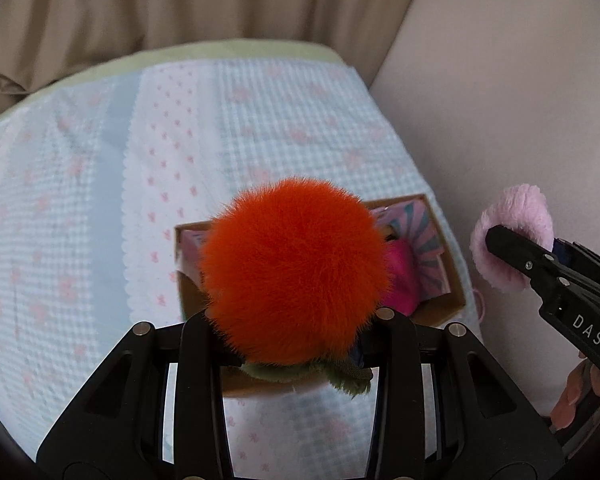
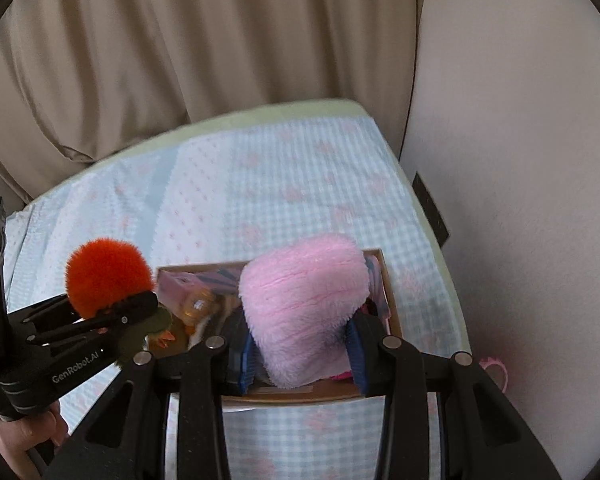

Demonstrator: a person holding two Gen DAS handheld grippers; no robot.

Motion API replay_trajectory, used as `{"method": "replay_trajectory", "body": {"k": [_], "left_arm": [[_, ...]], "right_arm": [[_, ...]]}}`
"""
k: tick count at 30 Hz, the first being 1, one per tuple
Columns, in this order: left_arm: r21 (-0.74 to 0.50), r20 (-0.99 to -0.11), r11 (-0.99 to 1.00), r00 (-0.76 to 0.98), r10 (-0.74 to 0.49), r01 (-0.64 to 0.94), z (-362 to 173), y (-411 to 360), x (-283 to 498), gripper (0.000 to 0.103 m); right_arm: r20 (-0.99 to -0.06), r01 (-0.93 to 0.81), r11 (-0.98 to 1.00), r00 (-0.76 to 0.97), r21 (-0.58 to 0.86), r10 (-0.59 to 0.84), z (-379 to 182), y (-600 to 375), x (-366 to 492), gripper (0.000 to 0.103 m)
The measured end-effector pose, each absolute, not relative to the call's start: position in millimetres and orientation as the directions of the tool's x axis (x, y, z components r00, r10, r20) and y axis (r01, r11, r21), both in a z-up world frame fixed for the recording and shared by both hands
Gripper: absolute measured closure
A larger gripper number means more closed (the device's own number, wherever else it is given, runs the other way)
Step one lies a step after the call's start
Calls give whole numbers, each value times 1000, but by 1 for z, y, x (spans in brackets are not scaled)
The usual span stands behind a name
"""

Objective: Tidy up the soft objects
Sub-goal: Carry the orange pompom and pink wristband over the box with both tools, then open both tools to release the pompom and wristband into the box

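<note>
My left gripper [image 1: 296,344] is shut on a fluffy orange pompom [image 1: 294,268] with green felt leaves [image 1: 340,380], held above an open cardboard box [image 1: 456,280] on the bed. The pompom also shows in the right wrist view [image 2: 106,276], with the left gripper [image 2: 140,312] beside it. My right gripper [image 2: 300,356] is shut on a pink plush heart [image 2: 304,312], held over the same box [image 2: 392,304]. In the left wrist view the pink heart [image 1: 512,236] and right gripper [image 1: 500,240] are at the right.
The box holds a magenta soft item [image 1: 400,280], striped pink-and-teal fabric [image 1: 424,240] and orange-yellow toys [image 2: 198,304]. It sits on a blue checked bedspread [image 1: 260,120]. A beige curtain [image 2: 180,40] hangs behind; a white wall [image 2: 520,160] is on the right.
</note>
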State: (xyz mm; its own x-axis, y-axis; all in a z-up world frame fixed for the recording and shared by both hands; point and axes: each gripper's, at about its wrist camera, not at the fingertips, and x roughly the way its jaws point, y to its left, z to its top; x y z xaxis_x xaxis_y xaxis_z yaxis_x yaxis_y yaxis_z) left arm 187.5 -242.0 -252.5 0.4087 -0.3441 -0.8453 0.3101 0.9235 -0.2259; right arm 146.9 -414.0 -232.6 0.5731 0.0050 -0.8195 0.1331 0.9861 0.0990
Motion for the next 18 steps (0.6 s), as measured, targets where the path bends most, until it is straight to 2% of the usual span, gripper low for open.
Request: {"method": "replay_trajectory", "body": {"k": [8, 15, 16, 18], "left_arm": [[-189, -911, 921, 289, -294, 341, -322, -289, 235, 71], [-155, -954, 934, 196, -226, 323, -366, -290, 256, 71], [-149, -958, 933, 187, -219, 327, -368, -290, 257, 70], [-124, -966, 930, 171, -193, 346, -374, -292, 259, 61]], "right_arm": [[-888, 137, 975, 451, 174, 95, -300, -437, 193, 68], [-917, 158, 956, 358, 247, 177, -338, -438, 223, 68], [-918, 160, 954, 350, 254, 186, -340, -437, 226, 68], [-919, 165, 947, 332, 276, 210, -347, -436, 233, 61]]}}
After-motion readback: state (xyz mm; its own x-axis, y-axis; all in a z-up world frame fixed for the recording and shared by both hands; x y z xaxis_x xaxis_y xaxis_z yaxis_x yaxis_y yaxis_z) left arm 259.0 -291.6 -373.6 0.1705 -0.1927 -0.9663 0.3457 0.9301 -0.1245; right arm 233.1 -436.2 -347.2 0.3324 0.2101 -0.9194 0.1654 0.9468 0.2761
